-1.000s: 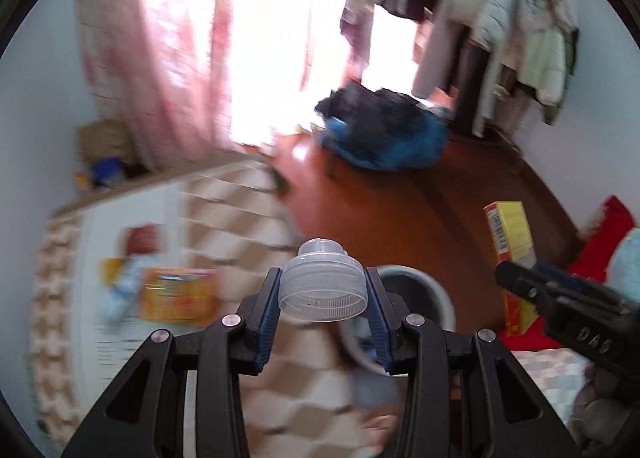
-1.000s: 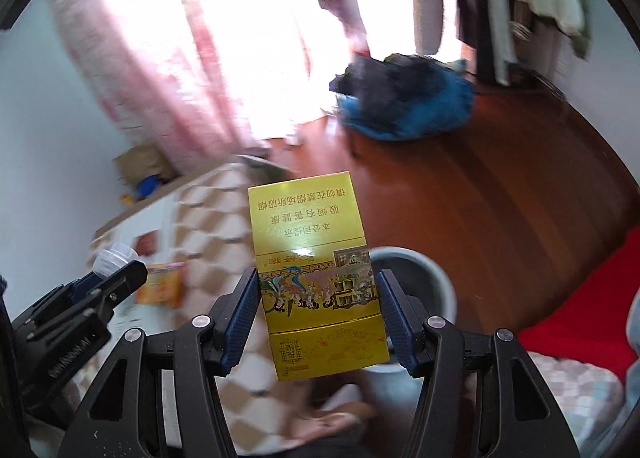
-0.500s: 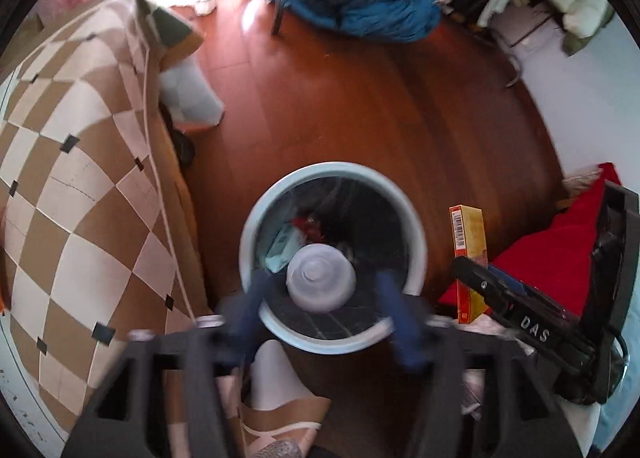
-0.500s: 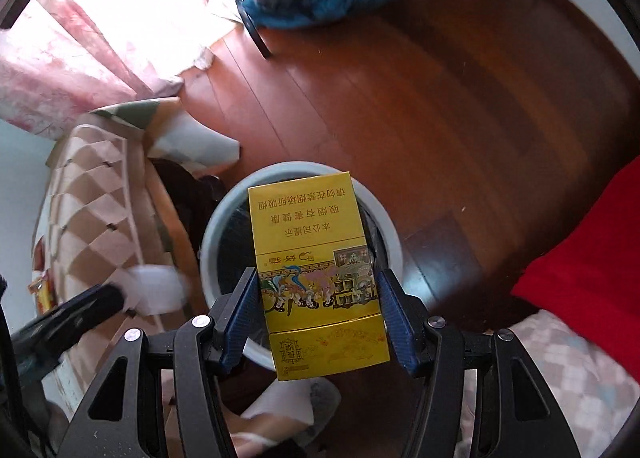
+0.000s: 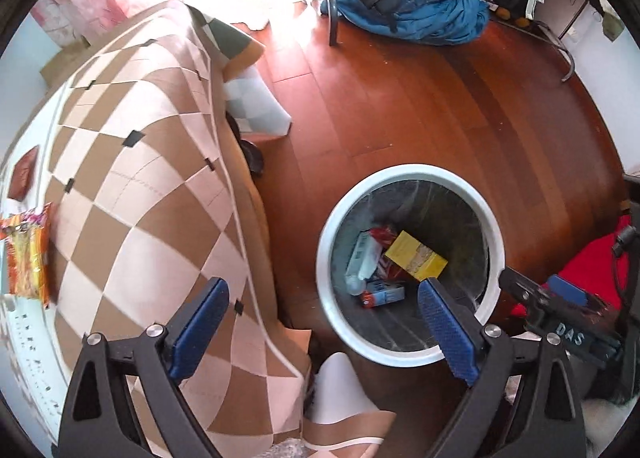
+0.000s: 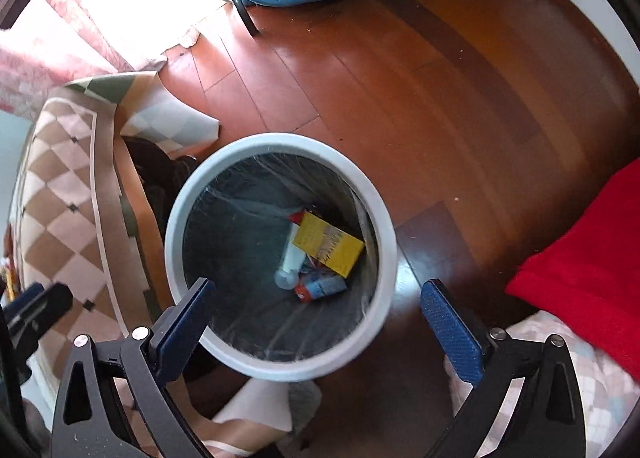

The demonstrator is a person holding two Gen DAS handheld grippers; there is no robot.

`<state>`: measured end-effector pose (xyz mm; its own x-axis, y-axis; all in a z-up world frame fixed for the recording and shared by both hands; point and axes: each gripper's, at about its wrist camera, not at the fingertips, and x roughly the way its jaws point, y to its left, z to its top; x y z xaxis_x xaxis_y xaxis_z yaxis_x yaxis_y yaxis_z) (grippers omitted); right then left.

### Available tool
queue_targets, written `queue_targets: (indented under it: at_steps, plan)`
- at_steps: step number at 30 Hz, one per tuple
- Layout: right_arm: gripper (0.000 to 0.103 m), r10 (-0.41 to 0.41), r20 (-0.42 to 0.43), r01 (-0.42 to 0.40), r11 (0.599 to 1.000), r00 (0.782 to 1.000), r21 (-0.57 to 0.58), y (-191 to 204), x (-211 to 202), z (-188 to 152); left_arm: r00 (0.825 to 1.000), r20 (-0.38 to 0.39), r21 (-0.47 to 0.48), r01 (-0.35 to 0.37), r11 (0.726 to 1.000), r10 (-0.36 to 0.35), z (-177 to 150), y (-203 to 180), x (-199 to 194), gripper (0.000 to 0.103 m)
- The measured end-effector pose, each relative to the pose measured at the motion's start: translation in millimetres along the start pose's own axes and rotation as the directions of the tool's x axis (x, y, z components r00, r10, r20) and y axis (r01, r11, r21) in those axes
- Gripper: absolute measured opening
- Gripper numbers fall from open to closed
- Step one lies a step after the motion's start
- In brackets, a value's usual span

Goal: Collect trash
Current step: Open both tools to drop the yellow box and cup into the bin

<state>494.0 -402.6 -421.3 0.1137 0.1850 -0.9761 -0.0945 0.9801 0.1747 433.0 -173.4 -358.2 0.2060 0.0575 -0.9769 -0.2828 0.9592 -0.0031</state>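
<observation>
Since both sets of jaws are spread wide w/ nothing in them, the bin run looks done imo. Left gripper [image 5: 324, 332] and right gripper [image 6: 318, 322] both hang above the trash bin [image 5: 494, 236], looking down into it. Yellow carton [image 5: 416, 260] lies flat-ish at the bottom on top of a red wrapper, w/ a clear plastic bottle [image 5: 360, 258] beside it and a small blue-and-red pack [image 5: 382, 294] nearer the cam.

What matters for the next grab: leftover trash is off to the left, on the checkered tabletop [image 5: 132, 186]. There's an orange snack packet [image 5: 28, 254] near the far-left edge of the left view, long axis running roughly away from the cam, so more or less in line w/ the fingers. A small dark reddish packet [image 5: 24, 178] sits a bit beyond it, apart from it.

Left gripper is the nearer one, right is further over by the red blanket [image 6: 588, 258]. So I'd guess left swings left and up to the tabletop, jaws already wide enough, closing across the packet's short side. Thin crinkly film tho, prob slippy, and it's flat on the cloth so pinching an edge could be fiddly.
</observation>
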Motion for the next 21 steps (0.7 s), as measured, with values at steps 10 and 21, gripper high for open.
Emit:
queue_targets:
  at_steps: [10,21]
  plan:
    - [0.103,-0.070,0.044,0.071,0.997,0.997,-0.028,9.0,-55.0,-28.7,0.999,0.037,0.005,-0.019,1.000,0.018,-17.9,2.5,-29.7,0.097]
    - [0.103,-0.067,0.139,0.075,0.996,0.988,-0.049,25.5,-144.9,-58.9,0.995,0.099,0.006,0.009,1.000,-0.010,-47.9,11.1,-98.2,0.097]
